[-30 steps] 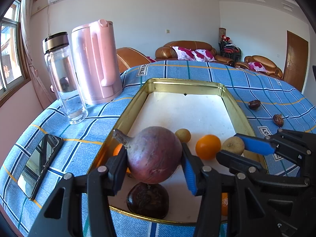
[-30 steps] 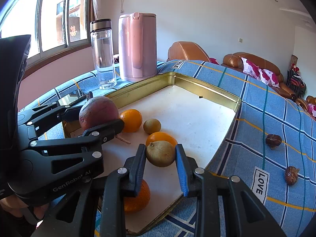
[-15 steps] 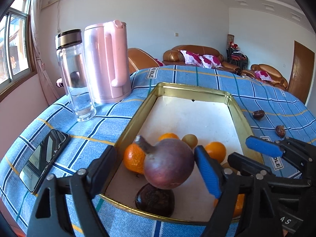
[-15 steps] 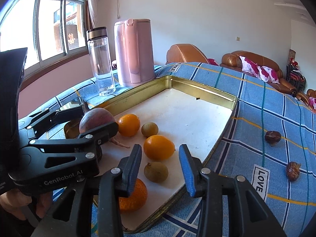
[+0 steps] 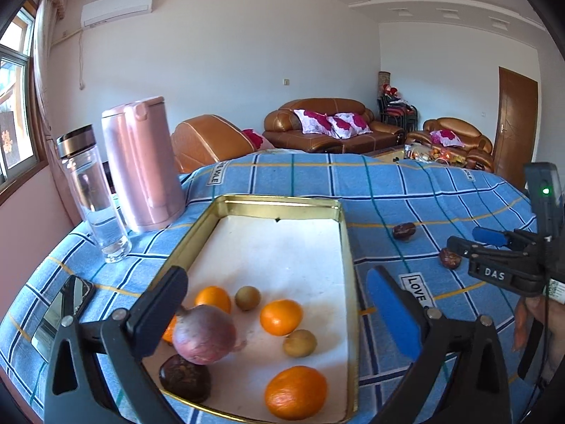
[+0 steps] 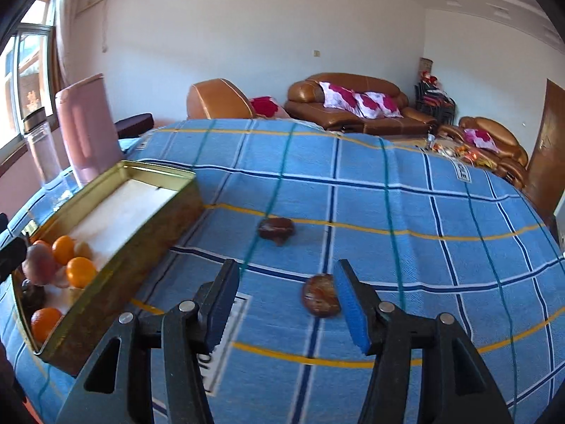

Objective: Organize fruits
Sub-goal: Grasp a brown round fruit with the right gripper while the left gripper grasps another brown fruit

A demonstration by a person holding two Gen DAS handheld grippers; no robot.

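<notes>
The gold tray (image 5: 344, 247) sits on the blue checked tablecloth (image 5: 388, 183), and the fruit is gathered at its near end. A purple round fruit with a stem (image 5: 204, 334) lies by the tray's near left wall, leaning over a dark brown fruit (image 5: 185, 378) in the near left corner. An orange (image 5: 213, 298) lies just behind the purple fruit, and part of another orange shows to the purple fruit's left, mostly hidden. Toward the tray's middle sit a small brown fruit (image 5: 248, 297) and an orange (image 5: 281, 317); nearer, by the right wall, are another small brown fruit (image 5: 299, 343) and a large orange (image 5: 295, 396). The far half of the tray is bare white lining.

The left gripper (image 5: 279, 304) hangs above the tray's near end with its jaws wide apart, holding nothing.

To the right of the tray, two dark wrinkled fruits lie on the cloth: one (image 6: 276, 229) farther off, one (image 6: 320, 295) nearer. The right gripper (image 6: 287, 304) is low over the cloth, well apart from the tray's right wall, jaws apart; the nearer wrinkled fruit lies between them, close against the right blue pad (image 6: 351, 309), though contact cannot be told.

Left of the tray stand a pink kettle (image 5: 143, 166) and a clear water bottle (image 5: 93, 194); a phone (image 5: 60, 309) lies flat by its near left side.
</notes>
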